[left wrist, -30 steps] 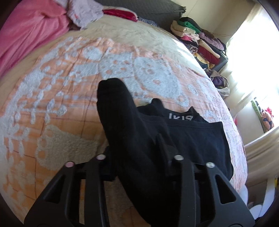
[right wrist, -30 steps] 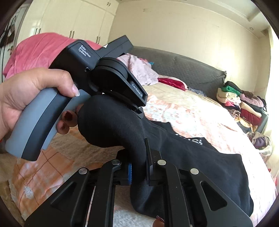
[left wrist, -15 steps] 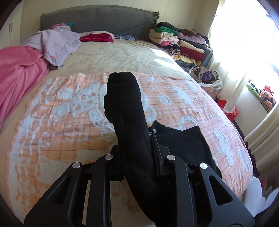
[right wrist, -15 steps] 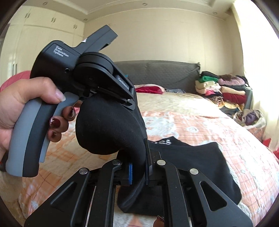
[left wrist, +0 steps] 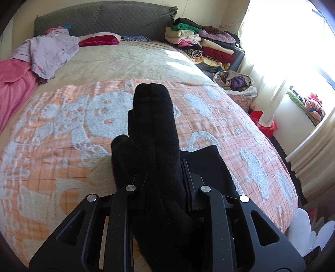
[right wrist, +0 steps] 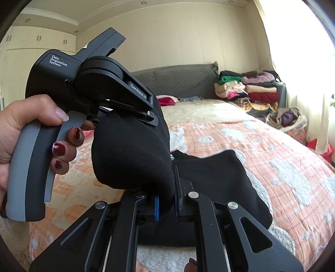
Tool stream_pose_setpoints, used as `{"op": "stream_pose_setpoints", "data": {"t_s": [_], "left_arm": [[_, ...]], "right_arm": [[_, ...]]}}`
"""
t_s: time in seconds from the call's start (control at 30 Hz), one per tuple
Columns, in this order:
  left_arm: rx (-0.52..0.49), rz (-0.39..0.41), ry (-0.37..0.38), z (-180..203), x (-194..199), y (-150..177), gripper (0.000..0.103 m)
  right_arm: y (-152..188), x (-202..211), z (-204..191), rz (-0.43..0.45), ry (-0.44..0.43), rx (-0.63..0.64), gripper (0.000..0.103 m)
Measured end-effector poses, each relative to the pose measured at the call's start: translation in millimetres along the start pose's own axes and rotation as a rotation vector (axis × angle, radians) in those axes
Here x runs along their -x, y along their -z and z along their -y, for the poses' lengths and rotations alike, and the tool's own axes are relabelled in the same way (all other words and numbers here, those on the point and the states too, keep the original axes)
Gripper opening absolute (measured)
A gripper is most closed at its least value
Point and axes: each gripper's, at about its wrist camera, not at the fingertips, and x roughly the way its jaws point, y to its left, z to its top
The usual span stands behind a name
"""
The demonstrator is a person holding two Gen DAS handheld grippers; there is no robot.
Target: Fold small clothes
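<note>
Bed fills both views, with a beige cover at the far end and an orange-and-white blanket across the near part. Headboard, grey and quilted, stands behind it. Pink cloth and a lilac garment lie at the bed's left edge. Stack of folded clothes sits beside the bed's far right corner, with a bag of clothes below it.

Black garment lies spread on the blanket, under both grippers.

Black sock is held above the blanket between the two tools. Left gripper is clamped narrowly on it, so that one end sticks forward past the fingers. In the right wrist view a hand with dark red nails holds that tool's grey grip. Right gripper is pinched nearly closed on the sock's other part, which bulges up to the left tool.
</note>
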Motion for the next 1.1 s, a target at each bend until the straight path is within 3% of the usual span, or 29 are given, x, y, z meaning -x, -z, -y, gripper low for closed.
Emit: {"op": "stream_pose_setpoints", "data": {"t_s": [0.47,0.57,0.63,0.7,0.8,0.93,1.1], "left_arm": [[-0.015,-0.062,0.021,35.9,-49.2,7.1,0.02],[0.002,-0.067,0.084,39.5,-55.9,9.1,0.03],[0.023,-0.07,0.13,38.2,-59.0,11.1,0.047],[0.044,-0.069,0.166,34.2,-59.3,13.8,0.051],[0.054,-0.051,0.195,29.2,-54.9,18.9,0.051],[0.055,0.001,0.213,16.6,-40.2,26.9,0.052],[0.066,0.055,0.223,-3.0,-24.4,29.7,0.052]], "right_arm": [[21.1,-13.8,29.7,-0.098,-0.004,-0.161,0.008],[27.3,-18.3,42.9,-0.12,-0.007,-0.192,0.009],[32.2,-21.8,50.2,-0.138,-0.017,-0.222,0.011],[39.8,-24.4,61.4,-0.163,-0.025,-0.284,0.013],[47.3,-25.5,75.5,-0.178,-0.066,-0.377,0.017],[49.5,-21.1,73.5,-0.184,-0.056,-0.395,0.025],[51.1,-19.1,85.4,-0.197,-0.053,-0.454,0.025]]}}
